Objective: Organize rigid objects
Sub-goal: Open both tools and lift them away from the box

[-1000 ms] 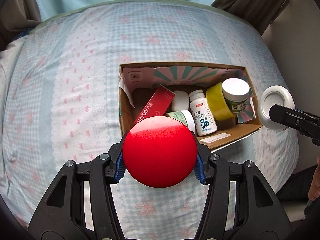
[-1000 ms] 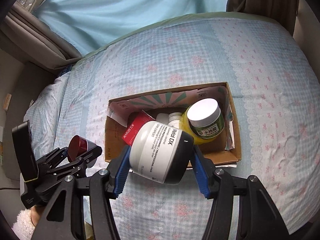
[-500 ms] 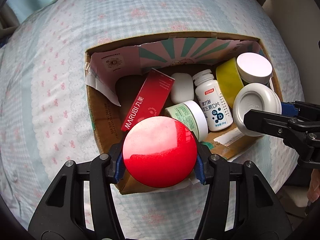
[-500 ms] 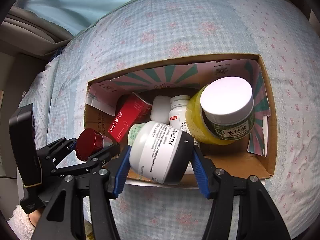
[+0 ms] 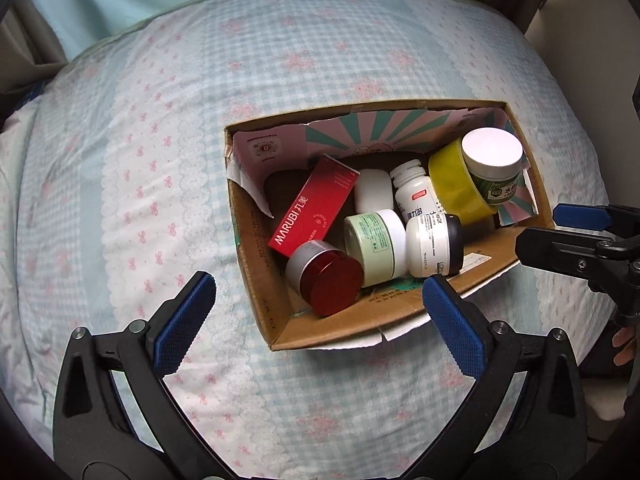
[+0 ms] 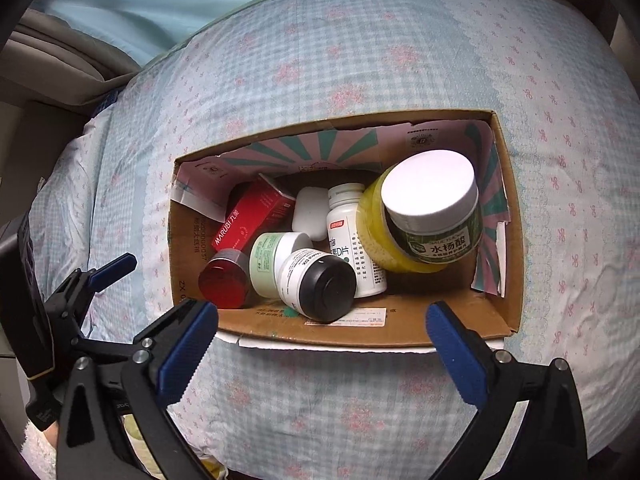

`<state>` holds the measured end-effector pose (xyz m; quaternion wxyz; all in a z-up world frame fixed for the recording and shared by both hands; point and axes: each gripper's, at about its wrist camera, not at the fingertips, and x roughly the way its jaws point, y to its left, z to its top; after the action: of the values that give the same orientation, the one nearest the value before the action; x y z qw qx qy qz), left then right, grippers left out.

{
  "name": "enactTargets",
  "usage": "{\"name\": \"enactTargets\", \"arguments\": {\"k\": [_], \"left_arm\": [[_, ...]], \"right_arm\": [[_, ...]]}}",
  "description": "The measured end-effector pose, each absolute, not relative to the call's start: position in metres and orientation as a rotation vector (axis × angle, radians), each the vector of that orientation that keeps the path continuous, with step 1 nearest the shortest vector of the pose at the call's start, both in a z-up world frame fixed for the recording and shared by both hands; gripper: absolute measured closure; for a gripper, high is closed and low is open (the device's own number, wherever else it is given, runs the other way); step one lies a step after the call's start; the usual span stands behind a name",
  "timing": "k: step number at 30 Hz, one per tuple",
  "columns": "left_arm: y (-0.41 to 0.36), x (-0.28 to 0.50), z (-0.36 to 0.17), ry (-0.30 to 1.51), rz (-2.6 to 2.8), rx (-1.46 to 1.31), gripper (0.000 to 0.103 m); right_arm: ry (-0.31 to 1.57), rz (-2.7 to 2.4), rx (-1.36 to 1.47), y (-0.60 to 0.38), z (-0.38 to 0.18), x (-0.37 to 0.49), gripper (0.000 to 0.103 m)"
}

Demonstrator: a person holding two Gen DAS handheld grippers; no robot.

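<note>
Low in both frames, left gripper (image 5: 318, 304) and right gripper (image 6: 322, 326) spread wide and empty, blue pads (image 5: 182, 322) clear of everything. Just above them, at frame centre, a cardboard box (image 5: 260, 280) on a blue checked quilt (image 5: 132, 168), holding all the visible items. Along the box's near wall, lower centre in the left view: red-lid jar (image 5: 326, 278) on its side, lid facing the camera, touching a green-label jar (image 5: 374, 246) to its right; next right, a white jar with a black lid (image 5: 434, 246), also on its side. Behind these, toward the upper left of the box, a red carton (image 5: 312, 212) tilted against the wall, with a small white case (image 5: 374, 196) beside it. At the middle, a white pill bottle (image 5: 414, 194) lying down, partly under the black-lid jar. Upper right of the box: yellow tape roll (image 5: 452, 188) with a white-lid jar (image 5: 492, 166) resting tilted in it. In the right view, same layout: red-lid jar (image 6: 224, 282) at lower left of the box (image 6: 500, 216), black lid (image 6: 326, 286) facing the camera, white-lid jar (image 6: 434, 204) large at upper right. Left gripper (image 6: 108, 276) also seen at the left edge of the right view, right gripper (image 5: 568, 228) at the right edge of the left view, both beside the box, apart from it.
</note>
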<state>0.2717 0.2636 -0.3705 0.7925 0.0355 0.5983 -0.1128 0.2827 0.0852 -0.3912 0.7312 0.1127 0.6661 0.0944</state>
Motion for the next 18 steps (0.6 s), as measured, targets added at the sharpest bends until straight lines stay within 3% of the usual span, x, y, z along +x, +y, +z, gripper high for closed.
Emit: {"name": "enactTargets", "arguments": {"k": [12, 18], "left_arm": [[0.266, 0.234, -0.302, 1.194, -0.191, 0.037, 0.000], [0.254, 0.199, -0.228, 1.120, -0.116, -0.007, 0.000]], "right_arm": [[1.365, 0.234, 0.255, 0.078, -0.327, 0.250, 0.000], [1.283, 0.262, 0.233, 0.060, -0.259, 0.219, 0.000]]}}
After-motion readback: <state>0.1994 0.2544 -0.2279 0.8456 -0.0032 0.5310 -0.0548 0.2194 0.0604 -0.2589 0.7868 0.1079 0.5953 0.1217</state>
